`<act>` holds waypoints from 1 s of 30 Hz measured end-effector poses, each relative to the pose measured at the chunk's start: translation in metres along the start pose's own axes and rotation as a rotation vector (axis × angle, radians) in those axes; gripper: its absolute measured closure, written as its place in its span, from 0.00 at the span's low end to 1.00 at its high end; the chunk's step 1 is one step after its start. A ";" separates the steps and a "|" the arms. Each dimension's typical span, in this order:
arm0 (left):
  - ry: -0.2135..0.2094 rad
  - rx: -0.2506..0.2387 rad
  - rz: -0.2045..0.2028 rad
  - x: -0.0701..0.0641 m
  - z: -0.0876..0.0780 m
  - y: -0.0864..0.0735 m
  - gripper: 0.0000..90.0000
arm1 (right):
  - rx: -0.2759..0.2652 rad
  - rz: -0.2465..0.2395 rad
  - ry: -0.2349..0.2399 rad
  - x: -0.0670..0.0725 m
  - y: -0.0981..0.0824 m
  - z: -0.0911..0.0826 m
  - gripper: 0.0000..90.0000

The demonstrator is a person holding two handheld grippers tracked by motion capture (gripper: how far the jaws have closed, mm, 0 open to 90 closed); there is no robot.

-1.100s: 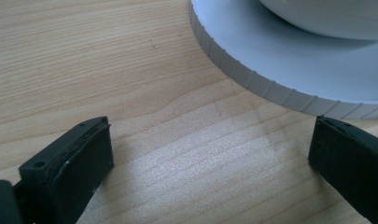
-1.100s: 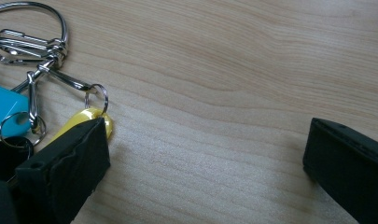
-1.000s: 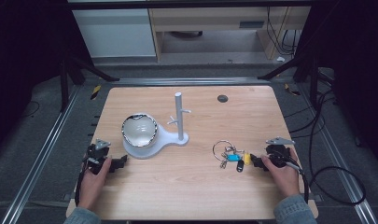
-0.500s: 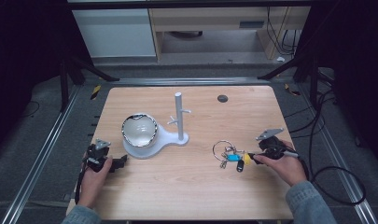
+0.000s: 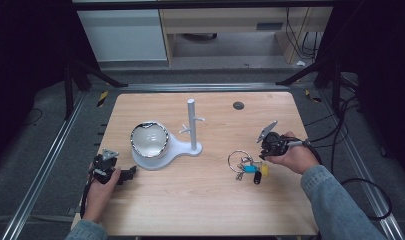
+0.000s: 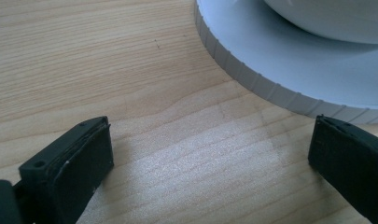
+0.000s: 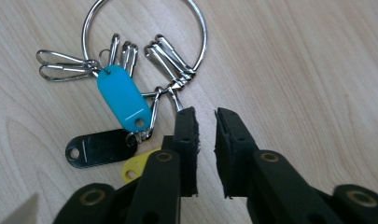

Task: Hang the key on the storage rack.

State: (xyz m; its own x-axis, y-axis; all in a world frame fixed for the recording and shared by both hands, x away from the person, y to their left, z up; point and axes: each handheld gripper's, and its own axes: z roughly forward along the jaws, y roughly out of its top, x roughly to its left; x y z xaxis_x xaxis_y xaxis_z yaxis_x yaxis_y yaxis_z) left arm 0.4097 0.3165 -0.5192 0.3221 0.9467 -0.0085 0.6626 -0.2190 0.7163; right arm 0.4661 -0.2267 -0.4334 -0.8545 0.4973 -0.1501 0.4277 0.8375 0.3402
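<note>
A metal key ring (image 5: 238,160) with blue, black and yellow tags lies on the wooden table, right of centre. In the right gripper view the ring (image 7: 205,37) lies flat, with the blue tag (image 7: 123,100) above the black tag (image 7: 100,148) and the yellow tag (image 7: 137,164). My right gripper (image 5: 264,154) hovers just right of the keys. Its jaws (image 7: 206,116) have just been closing and now stand almost together, with nothing between them. My left gripper (image 5: 130,173) rests at the front left, open (image 6: 210,158) and empty, just short of the white stand base (image 6: 280,60).
A white stand (image 5: 192,125) with an upright pegged post stands mid-table. Its round base carries a shiny bowl (image 5: 149,139). A dark round hole (image 5: 238,105) marks the far side of the table. Black frame legs and cables flank the table.
The right hand has risen and shifted left toward the keys, and its jaws have gone from wide apart to nearly together. The keys and the left hand have stayed put.
</note>
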 end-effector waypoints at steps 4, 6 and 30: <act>0.000 0.000 0.000 0.000 0.000 0.000 0.00 | 0.067 -0.045 0.029 0.000 0.009 0.008 0.93; 0.000 0.000 0.000 0.000 0.000 0.000 0.00 | 0.089 -0.060 0.042 0.001 0.012 0.011 0.93; 0.000 0.000 0.001 0.000 0.000 0.000 0.00 | 0.229 -0.131 0.117 -0.001 0.030 0.038 0.93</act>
State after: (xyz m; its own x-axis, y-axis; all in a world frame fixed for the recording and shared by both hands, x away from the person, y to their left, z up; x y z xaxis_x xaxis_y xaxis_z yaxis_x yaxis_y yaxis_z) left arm 0.4096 0.3165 -0.5192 0.3226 0.9465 -0.0079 0.6623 -0.2198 0.7163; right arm 0.4911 -0.1939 -0.4586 -0.9293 0.3634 -0.0662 0.3557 0.9287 0.1045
